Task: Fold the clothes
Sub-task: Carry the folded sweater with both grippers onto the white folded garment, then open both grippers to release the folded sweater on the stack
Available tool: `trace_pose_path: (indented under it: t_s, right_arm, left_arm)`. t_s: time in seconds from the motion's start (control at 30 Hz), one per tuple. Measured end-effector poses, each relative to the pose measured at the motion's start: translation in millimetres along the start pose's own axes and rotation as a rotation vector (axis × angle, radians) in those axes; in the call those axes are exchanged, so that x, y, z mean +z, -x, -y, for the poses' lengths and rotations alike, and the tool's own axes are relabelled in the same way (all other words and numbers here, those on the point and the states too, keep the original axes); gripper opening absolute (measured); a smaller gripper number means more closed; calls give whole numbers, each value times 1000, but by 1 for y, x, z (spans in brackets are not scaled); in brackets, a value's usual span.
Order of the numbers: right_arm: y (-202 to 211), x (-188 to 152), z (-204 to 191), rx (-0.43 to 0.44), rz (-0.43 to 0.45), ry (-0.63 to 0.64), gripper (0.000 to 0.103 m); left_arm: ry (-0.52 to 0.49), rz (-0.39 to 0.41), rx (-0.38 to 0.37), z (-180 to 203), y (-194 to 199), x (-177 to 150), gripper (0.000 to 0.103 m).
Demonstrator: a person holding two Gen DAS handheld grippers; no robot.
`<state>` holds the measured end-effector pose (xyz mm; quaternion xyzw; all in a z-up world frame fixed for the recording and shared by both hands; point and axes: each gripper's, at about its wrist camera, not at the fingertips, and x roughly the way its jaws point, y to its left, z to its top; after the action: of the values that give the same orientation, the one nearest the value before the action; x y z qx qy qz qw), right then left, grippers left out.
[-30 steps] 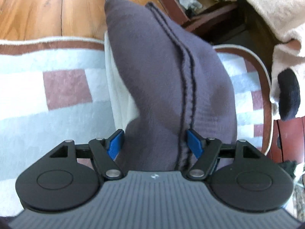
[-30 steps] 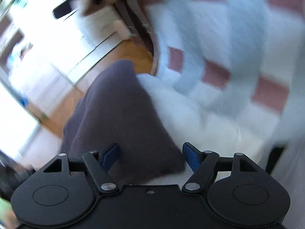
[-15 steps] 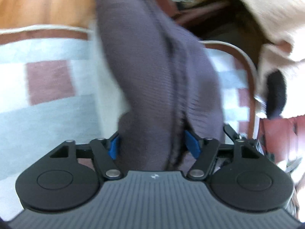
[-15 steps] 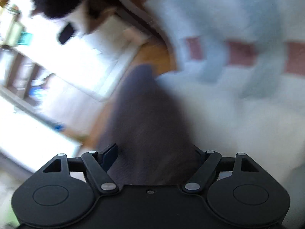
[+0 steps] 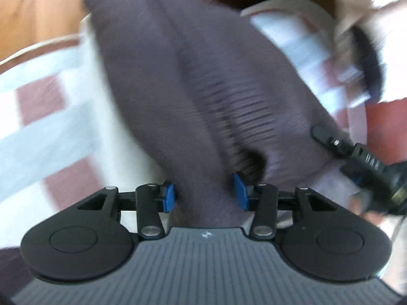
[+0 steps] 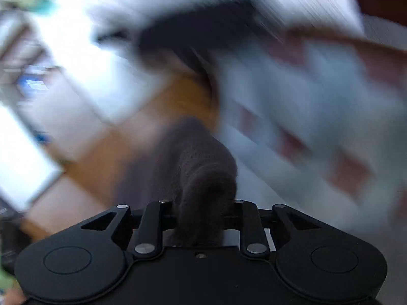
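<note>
Rug fills most of what I see under me, checked in pale blue, white and dusty red with a brown border, and bare wooden floor shows beyond its far edge. A white cloth lies flat on the rug, and the gray knit garment rises from it, stretched forward with a ribbed seam running down its middle. At the upper right of my left view a beige and black furry thing is smeared by blur; I cannot tell what it is. Dark red wood sits below it at the right edge.

My left gripper points forward along the garment, its blue pads pressed against a bunched fold of the gray knit from both sides. My right gripper comes in from the right side of that same view, its fingers laid against the garment's right edge. In its own view, heavily blurred, my right gripper is narrowed onto a thick wad of the gray knit, with floor and rug streaking behind it.
</note>
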<state>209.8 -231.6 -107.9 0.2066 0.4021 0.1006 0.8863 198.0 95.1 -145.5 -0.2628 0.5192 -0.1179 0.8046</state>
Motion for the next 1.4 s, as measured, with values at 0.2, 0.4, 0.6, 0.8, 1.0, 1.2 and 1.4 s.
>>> trace_pose_path:
  t_s: [0.2, 0.4, 0.6, 0.8, 1.0, 1.2, 1.4]
  right_arm:
    - [14, -26, -21, -171, 85, 51, 47]
    - [35, -35, -83, -308, 218, 350, 51]
    - [48, -48, -111, -308, 273, 525, 66]
    - [35, -70, -132, -195, 37, 622, 65]
    - [83, -79, -163, -179, 16, 606, 88]
    - [116, -92, -184, -173, 32, 649, 91]
    - [136, -103, -191, -261, 18, 618, 91]
  left_arm:
    - [-3, 39, 68, -4, 12, -14, 53]
    - [-35, 173, 202, 3, 52, -15, 68]
    - [-5, 228, 237, 6, 85, -36, 72]
    - [26, 207, 249, 9, 112, -56, 77]
    - [-63, 244, 331, 31, 156, -83, 94]
    - [-60, 368, 258, 34, 195, -110, 103]
    - [-25, 322, 317, 35, 210, -121, 103]
